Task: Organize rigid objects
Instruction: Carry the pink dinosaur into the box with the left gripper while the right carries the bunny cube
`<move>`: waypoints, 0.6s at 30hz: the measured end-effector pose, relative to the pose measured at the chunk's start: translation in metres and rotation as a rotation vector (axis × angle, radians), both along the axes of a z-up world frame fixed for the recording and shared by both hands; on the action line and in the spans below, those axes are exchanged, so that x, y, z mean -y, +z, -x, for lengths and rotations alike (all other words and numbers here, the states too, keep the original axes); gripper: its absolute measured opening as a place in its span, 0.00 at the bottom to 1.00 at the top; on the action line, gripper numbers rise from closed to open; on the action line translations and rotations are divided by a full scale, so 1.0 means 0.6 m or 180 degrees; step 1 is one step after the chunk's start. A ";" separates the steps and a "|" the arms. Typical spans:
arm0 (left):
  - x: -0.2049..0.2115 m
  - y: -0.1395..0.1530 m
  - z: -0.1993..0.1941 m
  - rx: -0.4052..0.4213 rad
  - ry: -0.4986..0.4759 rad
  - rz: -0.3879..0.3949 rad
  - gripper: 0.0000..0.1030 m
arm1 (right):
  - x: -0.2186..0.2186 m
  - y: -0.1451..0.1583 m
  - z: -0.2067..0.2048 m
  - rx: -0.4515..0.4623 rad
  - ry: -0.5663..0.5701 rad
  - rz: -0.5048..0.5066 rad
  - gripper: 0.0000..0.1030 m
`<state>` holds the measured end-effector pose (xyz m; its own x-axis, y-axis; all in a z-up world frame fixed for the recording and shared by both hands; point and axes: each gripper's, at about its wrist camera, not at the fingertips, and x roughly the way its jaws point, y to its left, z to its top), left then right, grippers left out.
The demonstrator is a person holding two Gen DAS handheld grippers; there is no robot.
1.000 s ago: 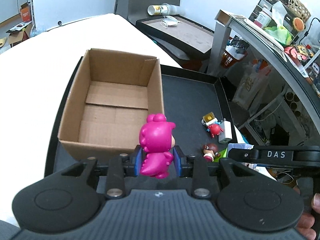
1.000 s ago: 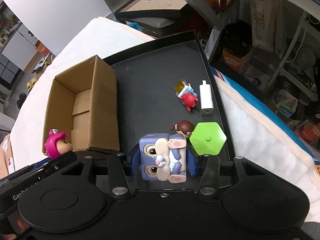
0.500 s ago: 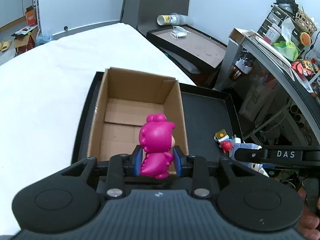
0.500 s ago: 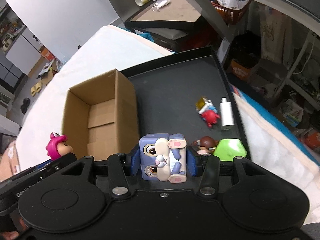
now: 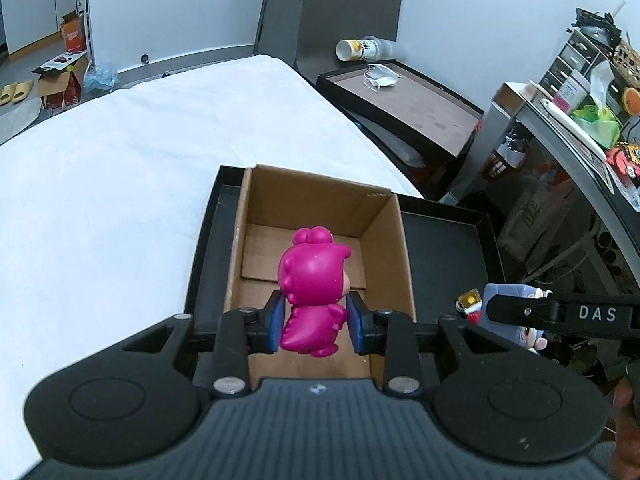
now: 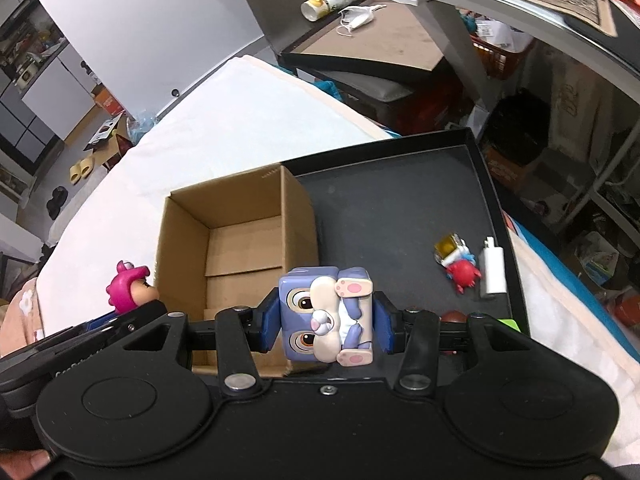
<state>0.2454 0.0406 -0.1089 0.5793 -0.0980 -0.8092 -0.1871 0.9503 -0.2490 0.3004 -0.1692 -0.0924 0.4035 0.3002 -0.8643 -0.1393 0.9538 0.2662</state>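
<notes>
- The left gripper [image 5: 315, 317] had its blue-padded jaws clenched on a magenta plastic dinosaur-suit figurine [image 5: 313, 296], held upright with its back to the camera.
- That figurine hung over the open brown cardboard box [image 5: 382, 240], above the near part of the box's floor, not touching it.
- The box stood at the left end of a shallow black rectangular tray [image 6: 400, 208], and the tray lay on a white bed sheet [image 5: 120, 176].
- The right gripper [image 6: 327, 322] had its jaws grasping a blue-grey cube-shaped rabbit toy [image 6: 326, 314], turned on its side so that its two eyes sat one above the other and its pink-soled feet pointed right.
- The cube toy was held above the tray, just beside the box's right wall, near the box's front corner.
- On the right part of the tray lay a small red crab-like figure with a yellow cube [image 6: 456, 266] and, just beside it, a white rectangular plug-like piece [image 6: 493, 273].
- A brown rounded toy head [image 6: 452, 315] and a green plastic edge [image 6: 506, 323] peeked out behind the right gripper's frame; too little showed to tell more.
- In the left wrist view the right gripper appeared at the right edge, with the cube toy in it.
</notes>
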 end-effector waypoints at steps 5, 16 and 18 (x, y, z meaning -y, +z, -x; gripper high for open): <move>-0.017 -0.005 -0.026 -0.0021 0.0015 0.0000 0.30 | -0.014 -0.002 -0.013 -0.0019 0.0012 0.0014 0.44; -0.042 -0.044 -0.086 -0.0145 0.0043 0.0030 0.30 | -0.023 -0.019 -0.037 -0.0088 -0.0010 0.0049 0.44; -0.044 -0.052 -0.098 -0.0178 0.0038 0.0038 0.30 | -0.024 -0.023 -0.042 -0.0103 -0.0010 0.0049 0.44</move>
<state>0.3039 0.0669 -0.1404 0.5345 -0.1011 -0.8391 -0.2124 0.9449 -0.2491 0.3256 -0.1549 -0.1061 0.3761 0.2856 -0.8815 -0.1280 0.9582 0.2559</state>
